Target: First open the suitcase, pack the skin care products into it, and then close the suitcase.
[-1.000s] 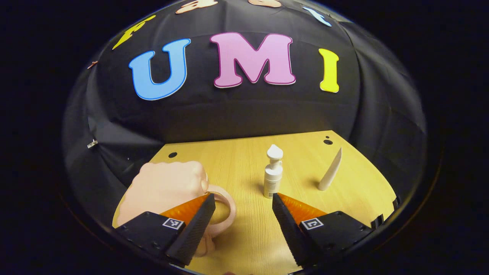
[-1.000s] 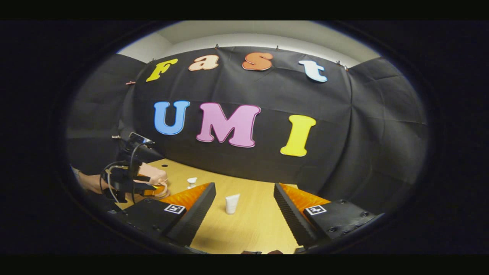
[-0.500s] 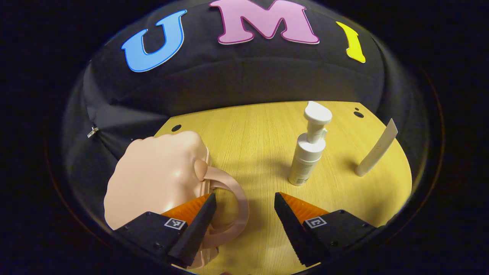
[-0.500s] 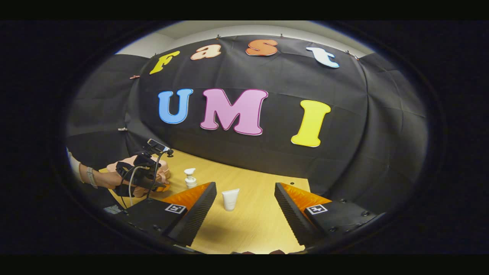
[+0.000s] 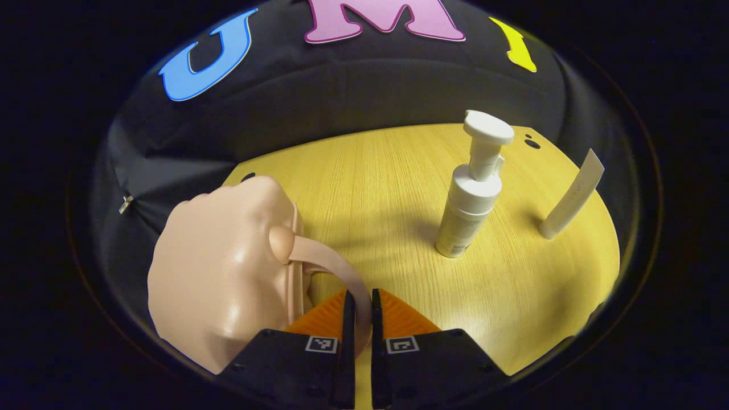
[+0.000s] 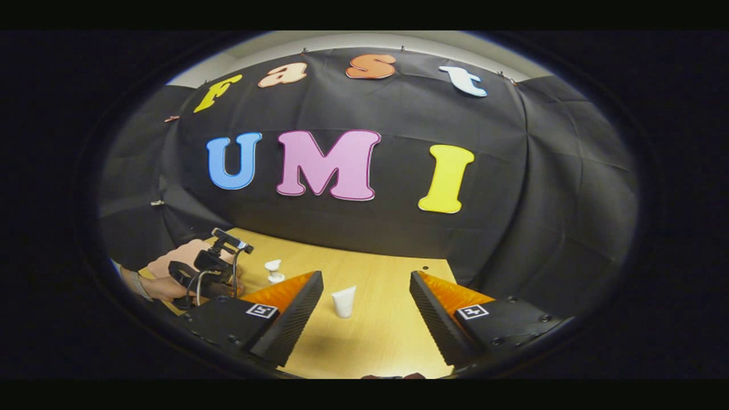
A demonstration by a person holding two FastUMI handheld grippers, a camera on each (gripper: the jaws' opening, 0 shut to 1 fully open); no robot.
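A small pale-pink suitcase [image 5: 222,267] lies shut at the table's left in the left gripper view. Its curved pink handle [image 5: 336,267] runs down between the fingers of my left gripper [image 5: 359,307], which is shut on it. A white pump bottle [image 5: 472,188] stands to the right, and a white tube [image 5: 572,196] stands on its cap farther right. In the right gripper view my right gripper [image 6: 364,285] hangs open above the table, with the tube [image 6: 343,300] beyond its fingers. The pump bottle [image 6: 274,270], the suitcase [image 6: 182,259] and the left gripper [image 6: 219,273] with a hand on it appear at the left.
The wooden table [image 5: 387,188] has small dark holes near its back corners. Black cloth walls close in behind and at both sides. Bare tabletop [image 6: 381,324] lies under the right gripper.
My left gripper moved in and shut on the suitcase handle; half a second ago it stood open around it. The right gripper stayed open and its view shifted slightly.
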